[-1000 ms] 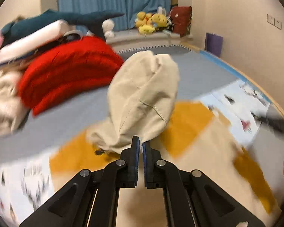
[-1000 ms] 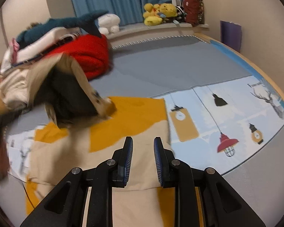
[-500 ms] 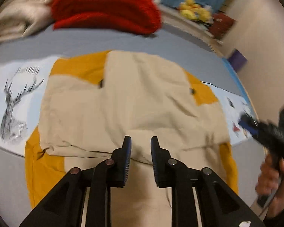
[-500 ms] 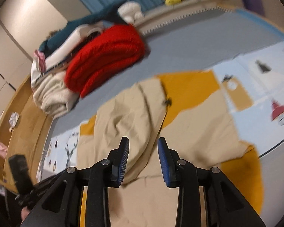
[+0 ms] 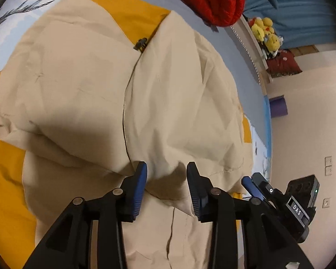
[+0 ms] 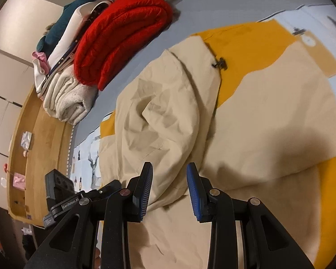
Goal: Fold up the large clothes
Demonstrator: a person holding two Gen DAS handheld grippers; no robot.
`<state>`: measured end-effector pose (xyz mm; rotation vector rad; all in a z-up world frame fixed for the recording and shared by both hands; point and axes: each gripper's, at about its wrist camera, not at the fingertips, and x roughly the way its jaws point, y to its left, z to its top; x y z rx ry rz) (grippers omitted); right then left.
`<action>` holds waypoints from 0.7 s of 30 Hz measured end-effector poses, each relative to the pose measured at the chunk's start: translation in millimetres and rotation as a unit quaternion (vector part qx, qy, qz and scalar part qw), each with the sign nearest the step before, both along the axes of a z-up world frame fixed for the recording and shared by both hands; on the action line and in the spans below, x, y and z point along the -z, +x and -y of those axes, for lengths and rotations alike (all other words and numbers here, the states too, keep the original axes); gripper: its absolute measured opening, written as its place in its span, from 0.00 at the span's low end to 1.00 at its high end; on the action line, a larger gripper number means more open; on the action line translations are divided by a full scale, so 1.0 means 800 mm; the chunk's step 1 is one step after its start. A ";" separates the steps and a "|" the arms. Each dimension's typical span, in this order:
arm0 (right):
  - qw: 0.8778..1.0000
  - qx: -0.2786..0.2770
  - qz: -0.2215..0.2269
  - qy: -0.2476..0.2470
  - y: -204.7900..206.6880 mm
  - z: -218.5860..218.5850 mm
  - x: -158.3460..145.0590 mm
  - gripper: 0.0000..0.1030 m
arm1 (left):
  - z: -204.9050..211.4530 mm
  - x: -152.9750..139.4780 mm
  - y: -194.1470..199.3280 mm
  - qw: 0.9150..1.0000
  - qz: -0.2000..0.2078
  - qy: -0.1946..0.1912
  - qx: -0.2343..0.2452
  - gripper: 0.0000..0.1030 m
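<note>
The large beige and mustard-yellow cloth garment [image 5: 179, 103] lies spread on the grey bed cover [image 6: 224, 4], both beige sleeves folded over its middle. Left gripper [image 5: 166, 186] and right gripper [image 6: 169, 185] hover just above it, jaws apart, holding nothing (a folded red knit blanket [image 6: 123, 33] sits behind)

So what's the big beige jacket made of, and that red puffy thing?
The beige jacket looks like thin, matte woven cloth, maybe cotton or nylon: it holds sharp creases. The red puffy thing looks like quilted padded fabric with a slight sheen, judging by its stitched ridges.
</note>
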<state>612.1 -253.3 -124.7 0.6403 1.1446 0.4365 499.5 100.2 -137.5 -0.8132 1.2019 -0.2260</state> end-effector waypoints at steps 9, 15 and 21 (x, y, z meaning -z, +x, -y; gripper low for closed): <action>0.999 0.025 0.018 0.025 0.011 -0.015 0.014 0.02 | -0.013 -0.018 0.001 0.999 0.048 0.001 -0.006 0.03; 0.994 0.062 0.079 0.052 -0.007 -0.004 -0.026 0.01 | -0.006 -0.046 0.001 0.993 0.095 0.062 0.010 0.01; 0.994 0.066 -0.069 -0.045 0.001 -0.009 0.065 0.02 | 0.022 -0.037 -0.004 0.987 0.080 0.138 0.033 0.01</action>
